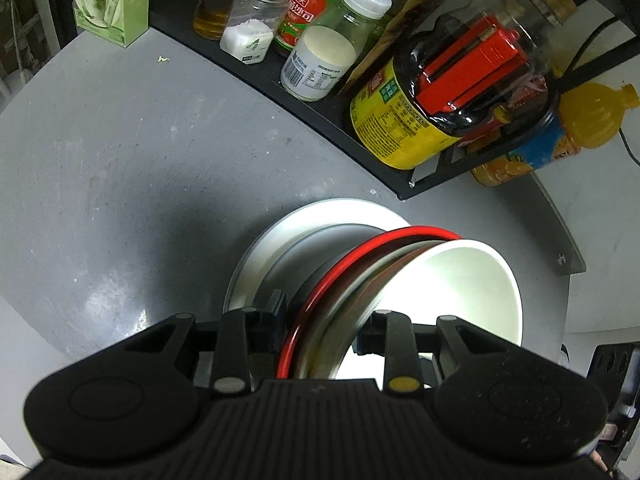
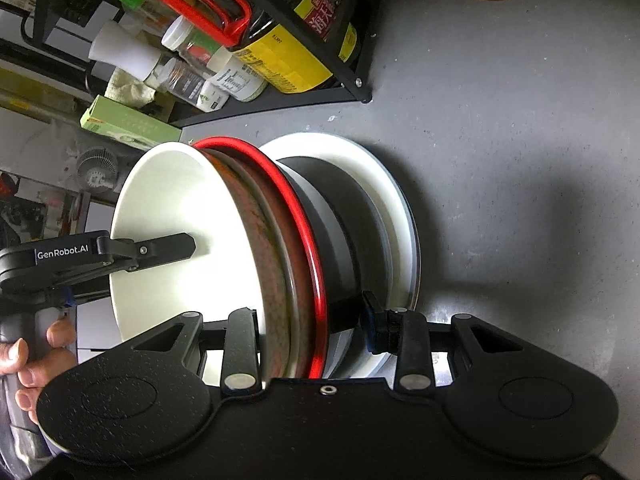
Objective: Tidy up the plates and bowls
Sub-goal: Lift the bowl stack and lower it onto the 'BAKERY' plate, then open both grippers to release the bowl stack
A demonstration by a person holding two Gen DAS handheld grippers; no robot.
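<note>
Three nested bowls stand on a white plate (image 1: 276, 236) (image 2: 388, 172) on the grey counter: a white bowl (image 1: 460, 280) (image 2: 180, 208) innermost, a brownish bowl (image 1: 360, 286) (image 2: 274, 268) around it, and a black bowl with a red rim (image 1: 320, 252) (image 2: 344, 208) outermost. My left gripper (image 1: 324, 320) is shut across their rims, one finger (image 2: 168, 249) inside the white bowl. At another side of the stack my right gripper (image 2: 310, 320) is shut over the walls, one finger inside and one outside the black bowl. Whether the stack touches the plate I cannot tell.
A black rack (image 1: 280, 92) (image 2: 344, 80) just behind the plate holds jars, a salt shaker and a large soy sauce bottle (image 1: 384, 120). An orange juice bottle (image 1: 580, 120) lies beside it. A green box (image 1: 116, 0) stands farther along the counter. A hand (image 2: 32, 360) holds the left gripper's handle.
</note>
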